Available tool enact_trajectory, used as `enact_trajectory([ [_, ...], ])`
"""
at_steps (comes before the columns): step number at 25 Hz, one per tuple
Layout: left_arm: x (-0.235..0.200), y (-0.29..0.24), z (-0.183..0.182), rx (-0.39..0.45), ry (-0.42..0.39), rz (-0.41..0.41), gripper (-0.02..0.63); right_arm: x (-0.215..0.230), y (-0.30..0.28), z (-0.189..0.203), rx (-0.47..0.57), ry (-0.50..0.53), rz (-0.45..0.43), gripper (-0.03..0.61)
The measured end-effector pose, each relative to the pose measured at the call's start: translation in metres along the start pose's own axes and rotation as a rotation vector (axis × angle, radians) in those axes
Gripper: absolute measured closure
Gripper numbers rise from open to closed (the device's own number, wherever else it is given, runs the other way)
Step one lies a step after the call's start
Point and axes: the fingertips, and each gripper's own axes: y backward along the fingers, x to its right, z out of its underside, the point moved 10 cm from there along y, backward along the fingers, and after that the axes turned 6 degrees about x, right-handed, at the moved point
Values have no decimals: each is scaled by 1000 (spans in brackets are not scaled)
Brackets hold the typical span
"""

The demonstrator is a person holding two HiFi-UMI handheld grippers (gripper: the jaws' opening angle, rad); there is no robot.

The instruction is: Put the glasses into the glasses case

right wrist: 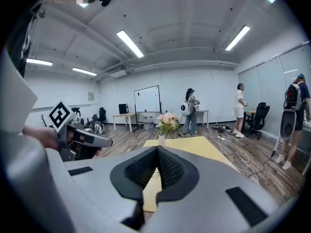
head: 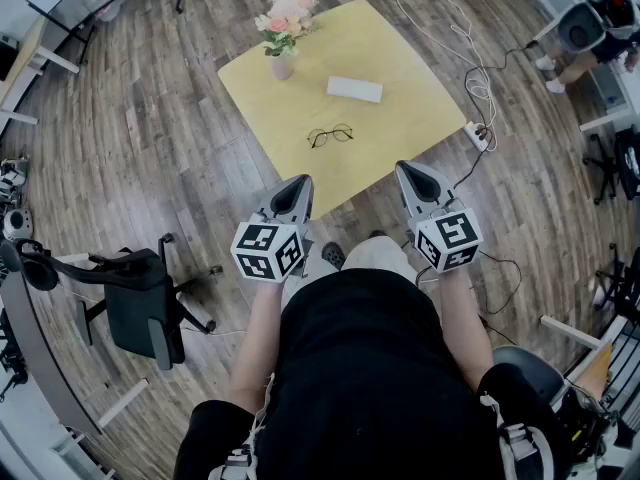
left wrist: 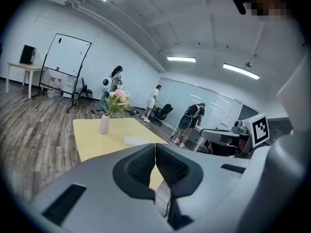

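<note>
**Spotter:** Where are your grippers?

**Me:** Both hang in front of me at the near corner of the table (head: 400, 118), tilted a little downward. My left gripper (head: 293, 190) is clenched on nothing, its pads pressed flat together. My right gripper (head: 418, 178) is the same, closed tight and empty.

**Spotter:** And the glasses?

**Me:** The glasses (head: 330, 136) lie on the table top, near the edge closest to me, lenses side by side. The case (head: 355, 89) is a flat white slab farther back, apart from them. A vase (head: 283, 64) of flowers stands off to its left. From here I can't tell whether the case is open; it looks shut.

**Spotter:** So nothing has begun?

**Me:** I'd say not. The glasses lie untouched, so the step in hand is the reach.

**Spotter:** How would you do it well?

**Me:** Spread the jaws before I get close, not over the frame. I'd come in low with one gripper and take the frame at the bridge or at a temple, never on a lens, since thin wire will slip or bend under a hard pinch. The other gripper should go to the case, to steady it and lift its lid if it proves shut. I'd also keep my left side clear of the vase, which looks easy to topple
</note>
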Motion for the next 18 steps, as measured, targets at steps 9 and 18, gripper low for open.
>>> enact_trajectory([
  [9, -3, -1, 0, -5, -4, 4, 589, -5, -5, 0, -3, -4, -19, 565],
  [18, -6, -4, 2, -24, 0, 12, 589, -6, -10, 0, 10, -27, -20, 563],
])
